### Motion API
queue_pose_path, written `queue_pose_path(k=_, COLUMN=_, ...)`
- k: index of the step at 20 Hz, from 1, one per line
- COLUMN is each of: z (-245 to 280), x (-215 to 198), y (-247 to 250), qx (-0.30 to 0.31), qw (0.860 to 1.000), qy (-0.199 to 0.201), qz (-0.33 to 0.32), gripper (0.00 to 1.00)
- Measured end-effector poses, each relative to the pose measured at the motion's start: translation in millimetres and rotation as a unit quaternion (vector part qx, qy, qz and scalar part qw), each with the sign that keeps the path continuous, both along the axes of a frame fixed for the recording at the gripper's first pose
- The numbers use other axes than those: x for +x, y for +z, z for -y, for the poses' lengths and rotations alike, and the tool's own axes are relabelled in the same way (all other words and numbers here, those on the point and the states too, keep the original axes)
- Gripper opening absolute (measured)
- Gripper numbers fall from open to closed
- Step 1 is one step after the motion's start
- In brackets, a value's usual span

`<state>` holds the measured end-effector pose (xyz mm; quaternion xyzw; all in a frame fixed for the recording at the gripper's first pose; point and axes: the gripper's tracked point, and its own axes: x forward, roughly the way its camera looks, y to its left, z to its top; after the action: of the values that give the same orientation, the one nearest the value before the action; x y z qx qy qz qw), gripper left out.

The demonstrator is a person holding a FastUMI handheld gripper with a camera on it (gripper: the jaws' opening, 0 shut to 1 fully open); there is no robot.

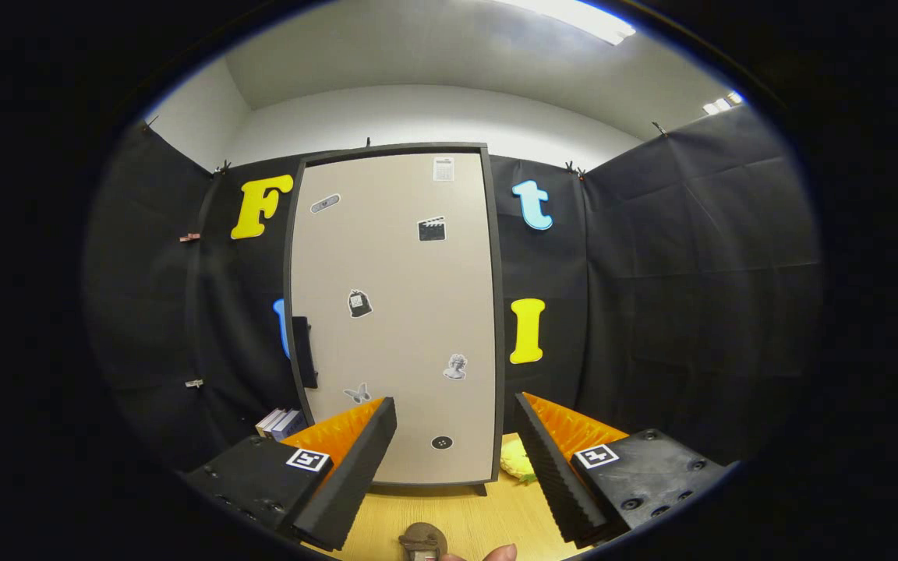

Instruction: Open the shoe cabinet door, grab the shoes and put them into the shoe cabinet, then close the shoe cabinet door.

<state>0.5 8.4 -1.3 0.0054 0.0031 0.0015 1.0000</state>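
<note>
A: Black cloth walls are seen all round, with a white ceiling and a strip light above. What is stood on the wooden tabletop (pixel 488 518)?

B: Cabinet (pixel 394 319), upright, straight ahead and beyond the fingers. Its beige door (pixel 398 257) is shut, framed dark, and several small stickers are stuck on it. A dark handle (pixel 302 352) is fixed at the door's left edge.

A: Gripper (pixel 455 413)?

B: Spread wide, nothing held between the fingers (pixel 355 460). The door's lower part is framed by the gap.

A: Shoes?

B: A brown shoe (pixel 422 540) is partly seen low between the fingers, close to the camera, well short of the cabinet. A fingertip (pixel 502 552) is seen just beside it.

A: Anything else?

B: Books (pixel 281 422) are stacked left of the cabinet foot, behind the left finger. A yellowish object (pixel 517 461) is lying at the cabinet's right foot; what it is cannot be told.
</note>
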Motion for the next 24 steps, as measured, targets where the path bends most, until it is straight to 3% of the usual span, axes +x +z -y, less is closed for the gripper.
queue_pose_path(k=7, z=-37.1, x=15.2, y=1.1, qx=0.005, qw=1.000, qy=0.022, qz=-0.005, gripper=0.98)
queue_pose_path(k=16, z=-159.2, x=81.8, y=2.6, qx=0.018, qw=0.996, qy=0.085, qz=-0.007, gripper=0.98)
queue_pose_path(k=24, z=-225.8, x=163.8, y=-20.3, qx=0.008, qw=0.998, qy=0.062, qz=-0.002, gripper=0.98)
